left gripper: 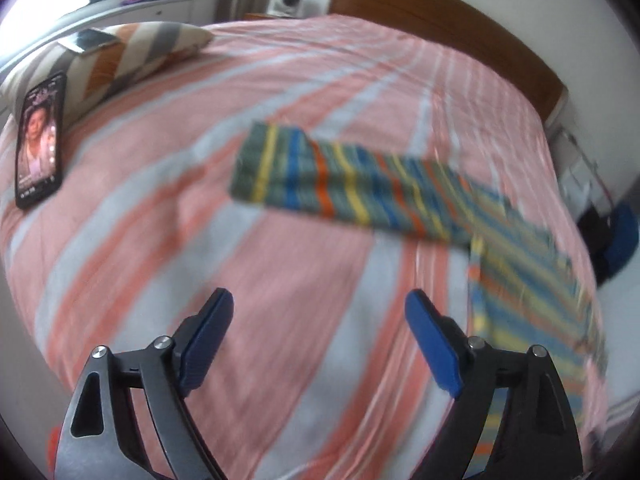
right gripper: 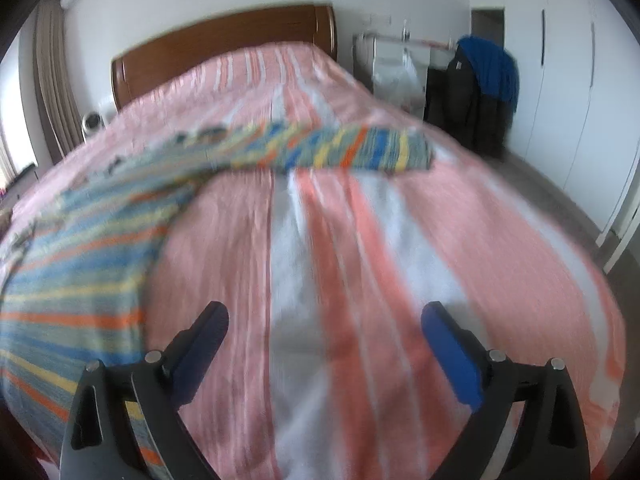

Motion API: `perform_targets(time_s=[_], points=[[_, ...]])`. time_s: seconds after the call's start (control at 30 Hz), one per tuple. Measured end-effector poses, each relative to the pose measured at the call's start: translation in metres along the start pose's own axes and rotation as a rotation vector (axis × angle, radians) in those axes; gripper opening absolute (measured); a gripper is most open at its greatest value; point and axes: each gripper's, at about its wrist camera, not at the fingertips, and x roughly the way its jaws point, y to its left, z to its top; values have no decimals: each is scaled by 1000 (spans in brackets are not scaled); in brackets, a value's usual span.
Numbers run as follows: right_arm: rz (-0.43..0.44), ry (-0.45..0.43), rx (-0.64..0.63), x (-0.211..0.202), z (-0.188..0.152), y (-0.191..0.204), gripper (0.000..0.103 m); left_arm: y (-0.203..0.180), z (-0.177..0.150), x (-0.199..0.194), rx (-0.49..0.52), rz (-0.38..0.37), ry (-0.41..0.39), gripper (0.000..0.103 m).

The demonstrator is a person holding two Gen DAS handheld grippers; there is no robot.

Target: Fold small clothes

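A striped garment in blue, yellow, orange and grey-green (left gripper: pixel 352 184) lies spread on the pink-and-white striped bedspread (left gripper: pixel 200 240). One sleeve reaches left in the left wrist view; its body lies at the right. In the right wrist view the garment (right gripper: pixel 80 264) fills the left side, with a sleeve (right gripper: pixel 360 152) stretching right. My left gripper (left gripper: pixel 320 312) is open and empty, above bare bedspread, short of the garment. My right gripper (right gripper: pixel 326 320) is open and empty, over bedspread (right gripper: pixel 340 260) to the right of the garment's body. Both views are blurred.
A phone (left gripper: pixel 40 144) with a lit screen leans on a striped pillow (left gripper: pixel 128 52) at the far left. A wooden headboard (right gripper: pixel 224 44) stands at the far end. Dark and blue clothes (right gripper: pixel 484 80) hang beside white wardrobes (right gripper: pixel 568 80). A small white device (left gripper: pixel 288 0) sits by the headboard.
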Motion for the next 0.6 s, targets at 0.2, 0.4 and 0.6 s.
perform_targets(time_s=[0.2, 0.4, 0.6], points=[[-28, 53, 28, 19, 0, -11, 96, -10, -23, 25, 107, 41, 27, 95], [-61, 80, 1, 29, -6, -8, 99, -20, -33, 30, 182, 76, 16, 102], [-73, 79, -13, 33, -12, -6, 102, -24, -37, 34, 214, 114, 4, 103]])
